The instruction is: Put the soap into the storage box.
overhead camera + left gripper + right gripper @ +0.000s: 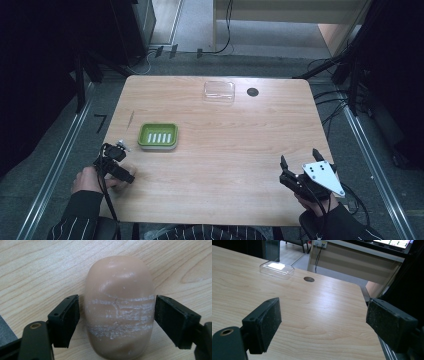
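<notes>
A tan oval bar of soap (117, 280), streaked with white scuffs, lies on the wooden table (37, 270). My left gripper (116, 312) is open around it: the right pad (172, 320) is almost against the soap and the left pad (67, 322) stands a little off it. In the high view the left gripper (119, 152) points down at the table's front left, just left of a green soap dish (158, 135) with a slotted white insert. My right gripper (300, 157) is wide open at the front right, with nothing between its pads (265, 322).
A clear plastic lid (219, 91) (277, 269) lies near the far edge, with a round cable hole (252, 92) (309, 279) to its right. A thin grey sliver (131, 119) lies left of the dish. Cables trail across the floor beyond the table (225, 165).
</notes>
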